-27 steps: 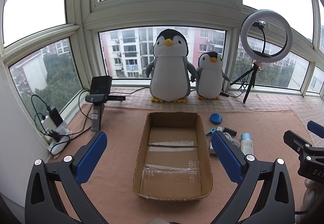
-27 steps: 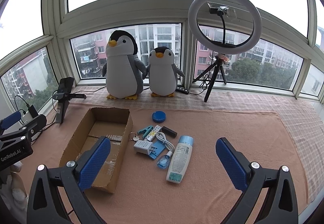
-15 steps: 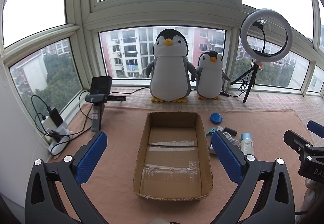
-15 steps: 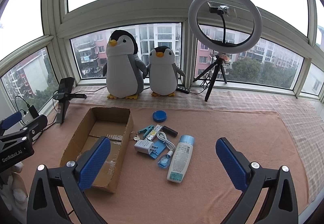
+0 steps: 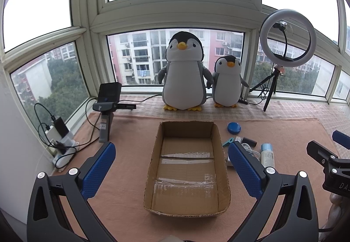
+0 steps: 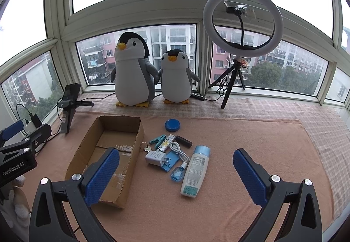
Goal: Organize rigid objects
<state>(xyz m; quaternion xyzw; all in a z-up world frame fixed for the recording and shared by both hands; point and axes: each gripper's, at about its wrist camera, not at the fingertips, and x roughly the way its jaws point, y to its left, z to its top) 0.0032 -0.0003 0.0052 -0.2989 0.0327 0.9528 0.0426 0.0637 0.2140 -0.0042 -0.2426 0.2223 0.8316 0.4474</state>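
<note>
Hovering above the peach-coloured cloth-covered surface (image 6: 251,132), both pairs of tongs stand spread wide with nothing between their blue pads. The left tongs (image 5: 172,169) frame the open brown cardboard box (image 5: 188,176), whose taped floor holds nothing visible. The right tongs (image 6: 175,176) frame the cluster of small rigid things lying just right of that box (image 6: 105,154).

From the right wrist view the cluster reads clearly: a round blue lid (image 6: 172,125) farthest back, a teal clothes peg (image 6: 158,139), a patterned lighter-shaped stick (image 6: 167,143), a small black block (image 6: 184,141), a coiled white cable (image 6: 179,151), a white plug adapter (image 6: 155,157) resting partly on a flat blue card (image 6: 169,162), a key ring (image 6: 145,146) close to the box wall, a small blue teardrop bottle (image 6: 177,174) and a white lotion bottle with a pale blue cap (image 6: 195,170) lying on its side.

From the left wrist view most of this is hidden behind the box wall and the right-hand pad; only the lid (image 5: 234,127), peg (image 5: 228,141), black block (image 5: 249,141), part of the cable and the bottle's (image 5: 267,154) capped end show. The other gripper's body is cut off at each frame's edge.

2 plush penguins (image 6: 151,73) and a ring light on a tripod (image 6: 240,23) stand by the window.
</note>
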